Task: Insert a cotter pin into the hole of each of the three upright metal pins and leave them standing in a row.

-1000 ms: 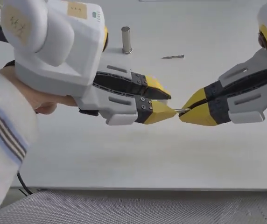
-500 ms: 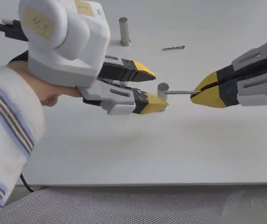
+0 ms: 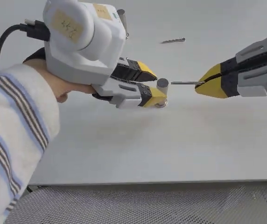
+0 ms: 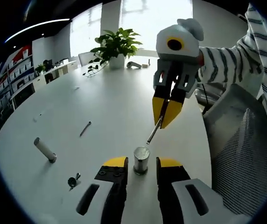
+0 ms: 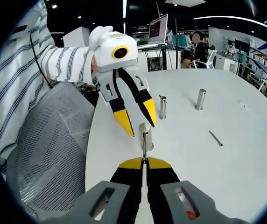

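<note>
A short metal pin (image 3: 162, 83) (image 4: 141, 157) (image 5: 145, 137) stands upright on the white table (image 3: 124, 144). My left gripper (image 3: 159, 87) (image 4: 142, 162) is open, one jaw on each side of it with small gaps. To the right, my right gripper (image 3: 200, 86) (image 5: 144, 161) is shut on a cotter pin (image 3: 185, 83) (image 4: 153, 134) that lies level, its tip just short of the metal pin. A second metal pin (image 5: 199, 99) (image 4: 45, 150) stands farther back. A third (image 5: 162, 108) has something thin at its top.
A loose cotter pin (image 3: 173, 41) (image 4: 85, 129) (image 5: 215, 138) lies on the table behind the grippers. A grey mesh chair (image 3: 124, 205) sits at the near table edge. A potted plant (image 4: 115, 44) stands at the far end.
The two grippers, tip to tip a second ago, have drawn apart. The metal pin now shows standing between the left jaws. The cotter pin's tip has backed slightly off it.
</note>
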### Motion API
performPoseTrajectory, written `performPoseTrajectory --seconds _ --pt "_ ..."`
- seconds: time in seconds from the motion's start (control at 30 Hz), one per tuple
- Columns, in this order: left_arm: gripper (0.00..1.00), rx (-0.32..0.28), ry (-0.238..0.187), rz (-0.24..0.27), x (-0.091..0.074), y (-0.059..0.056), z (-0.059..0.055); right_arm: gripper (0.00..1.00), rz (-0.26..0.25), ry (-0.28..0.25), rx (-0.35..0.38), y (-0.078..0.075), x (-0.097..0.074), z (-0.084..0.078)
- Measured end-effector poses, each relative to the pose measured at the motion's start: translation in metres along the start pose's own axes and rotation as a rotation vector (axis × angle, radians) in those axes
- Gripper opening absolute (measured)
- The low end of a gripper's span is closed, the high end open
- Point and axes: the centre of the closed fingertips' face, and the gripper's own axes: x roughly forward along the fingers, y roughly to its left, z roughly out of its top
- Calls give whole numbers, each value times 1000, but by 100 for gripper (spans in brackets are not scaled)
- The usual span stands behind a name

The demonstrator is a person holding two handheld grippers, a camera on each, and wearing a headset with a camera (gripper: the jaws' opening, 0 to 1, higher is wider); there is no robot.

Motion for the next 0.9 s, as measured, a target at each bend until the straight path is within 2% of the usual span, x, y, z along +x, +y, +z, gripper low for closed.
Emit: performPoseTrajectory --seconds 0.1,0.23,0.3,0.33,0.5,0.57,0.63,0.73,0.9 --pt "17 6 0 -4 0 6 -3 0 1 0 6 -2 2 -1" --pt "10 25 14 2 4 1 0 0 5 3 6 -2 4 -2" --pt "10 -5 34 -6 3 0 -3 0 7 2 5 -2 5 -2" --pt "10 -13 26 -10 4 7 -3 0 8 1 5 -2 6 -2" --pt "10 -9 28 -15 3 12 -6 0 16 2 2 1 10 0" --pt "10 -4 31 -12 5 5 -3 0 18 1 2 2 11 0" --pt "10 2 32 -12 5 4 -2 0 21 0 0 2 14 1" --pt "10 -19 30 -15 5 7 -4 0 17 10 -7 0 17 -1" --pt "10 -10 32 -13 4 10 -6 0 24 5 -12 -4 19 -1"
